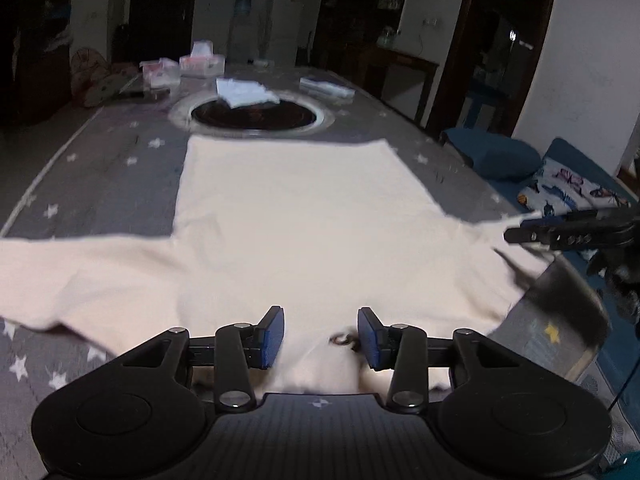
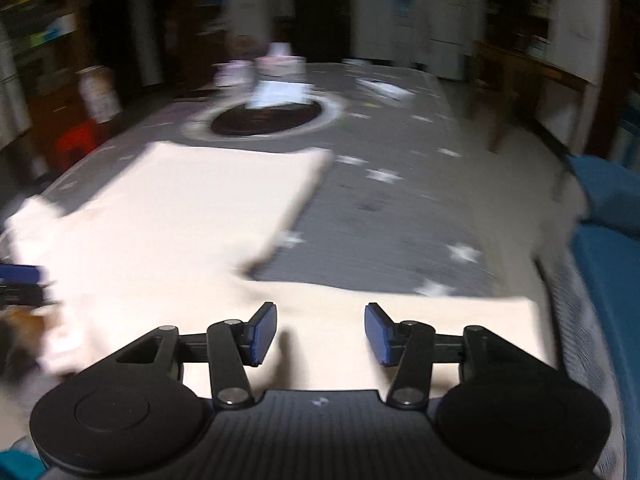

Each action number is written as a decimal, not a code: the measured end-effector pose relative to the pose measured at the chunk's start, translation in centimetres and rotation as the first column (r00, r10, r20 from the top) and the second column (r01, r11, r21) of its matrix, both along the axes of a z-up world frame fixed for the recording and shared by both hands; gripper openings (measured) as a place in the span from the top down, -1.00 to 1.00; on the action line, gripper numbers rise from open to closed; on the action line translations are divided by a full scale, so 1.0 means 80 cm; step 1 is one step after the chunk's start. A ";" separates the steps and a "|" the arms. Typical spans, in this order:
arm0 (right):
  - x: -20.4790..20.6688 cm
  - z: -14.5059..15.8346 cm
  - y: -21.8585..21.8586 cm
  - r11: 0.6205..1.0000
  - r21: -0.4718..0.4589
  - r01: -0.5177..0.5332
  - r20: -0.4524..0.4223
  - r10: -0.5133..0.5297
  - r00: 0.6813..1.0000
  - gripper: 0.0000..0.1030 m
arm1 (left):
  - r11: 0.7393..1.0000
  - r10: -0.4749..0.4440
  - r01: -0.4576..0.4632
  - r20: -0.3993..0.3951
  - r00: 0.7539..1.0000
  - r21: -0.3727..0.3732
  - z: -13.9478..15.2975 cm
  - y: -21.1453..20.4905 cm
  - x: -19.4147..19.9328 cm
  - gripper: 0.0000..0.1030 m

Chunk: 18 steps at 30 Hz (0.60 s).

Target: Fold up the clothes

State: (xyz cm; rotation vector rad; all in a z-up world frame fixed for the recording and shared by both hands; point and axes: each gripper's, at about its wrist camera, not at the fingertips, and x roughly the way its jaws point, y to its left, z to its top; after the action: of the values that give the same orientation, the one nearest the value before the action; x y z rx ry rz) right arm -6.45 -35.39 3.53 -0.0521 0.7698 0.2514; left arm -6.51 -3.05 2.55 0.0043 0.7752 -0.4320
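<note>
On the star-patterned grey tablecloth a cream sweater is spread flat, body toward the round dark opening, both sleeves stretched sideways. No fold is seen yet; the whole folding is judged still to be done. The left gripper is held partly open over the neckline, nothing pinched. The right gripper is parted above the right sleeve, empty.
</note>
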 end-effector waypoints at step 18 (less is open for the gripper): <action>0.008 -0.021 0.176 0.895 0.069 -0.440 -0.064 0.444 0.894 0.00 | 0.935 0.354 -0.354 0.048 0.934 -0.019 0.014 0.122 0.024 0.26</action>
State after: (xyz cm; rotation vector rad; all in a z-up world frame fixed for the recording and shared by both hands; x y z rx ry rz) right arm -5.82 -21.35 1.81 -0.1703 0.8235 0.7125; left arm -4.60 6.71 3.68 -0.1322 0.7058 -0.0917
